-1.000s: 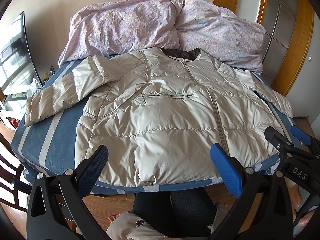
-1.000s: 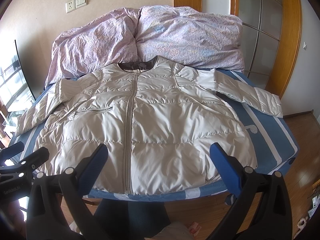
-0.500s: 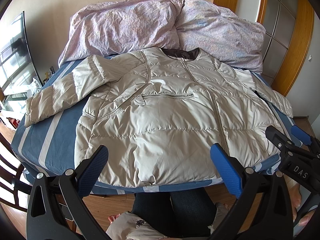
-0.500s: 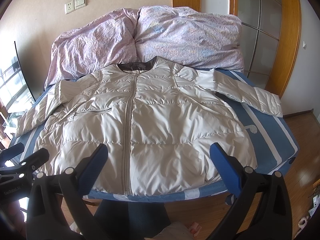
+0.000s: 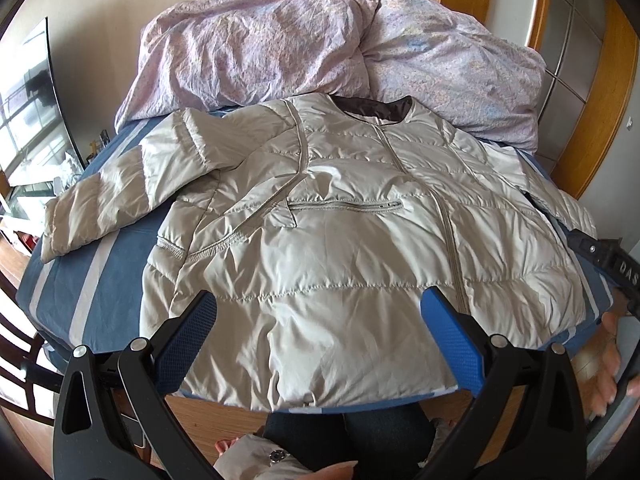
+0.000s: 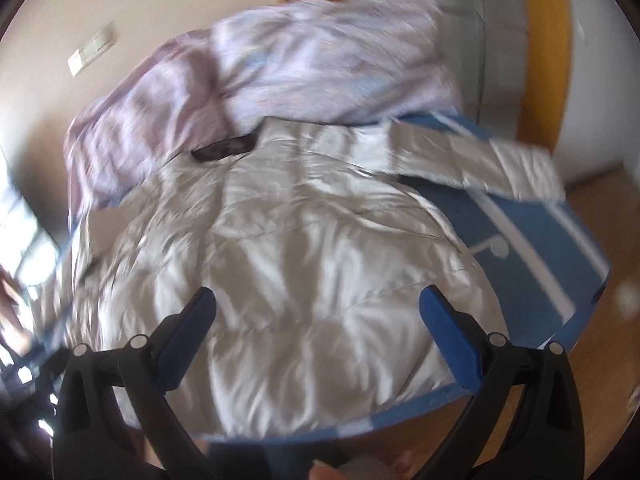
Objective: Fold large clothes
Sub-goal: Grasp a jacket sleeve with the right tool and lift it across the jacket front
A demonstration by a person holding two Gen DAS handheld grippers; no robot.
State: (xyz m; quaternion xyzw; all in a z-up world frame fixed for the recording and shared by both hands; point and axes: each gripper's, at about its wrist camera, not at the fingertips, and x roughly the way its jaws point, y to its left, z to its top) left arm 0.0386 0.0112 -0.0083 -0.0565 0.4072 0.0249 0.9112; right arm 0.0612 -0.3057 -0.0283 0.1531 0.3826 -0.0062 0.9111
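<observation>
Lying flat and front-up on the bed (image 5: 100, 280), the beige puffer jacket (image 5: 340, 248) is zipped shut, its collar toward the crumpled lilac duvet (image 5: 280, 48) at the far end and its hem at the near edge. In the left wrist view, the left gripper (image 5: 318, 336) hangs above the hem with its jaws spread wide and nothing between them; the blue pads (image 5: 188, 344) do not touch the fabric. One sleeve (image 5: 108, 196) extends toward the left edge of the bed, across the blue-and-white striped sheet. A zipped chest pocket (image 5: 344, 205) shows beside the centre zip. At the right border of this view, part of the other tool, a black body with white lettering, sits over the jacket's far side near the opposite sleeve, with a hand (image 5: 610, 364) on it. The person's dark trousers (image 5: 360, 436) show below the bed edge.

The right wrist view is heavily blurred. The right gripper (image 6: 318, 334) has its jaws spread wide, empty, over the lower right part of the jacket (image 6: 280, 260). The jacket's other sleeve (image 6: 480, 164) stretches to the right across the bed (image 6: 540, 240). The duvet (image 6: 280, 64) lies beyond the collar. A wall switch plate (image 6: 90, 50) shows upper left, and wooden floor (image 6: 600, 360) lies to the right of the bed. Finer detail cannot be made out here.
</observation>
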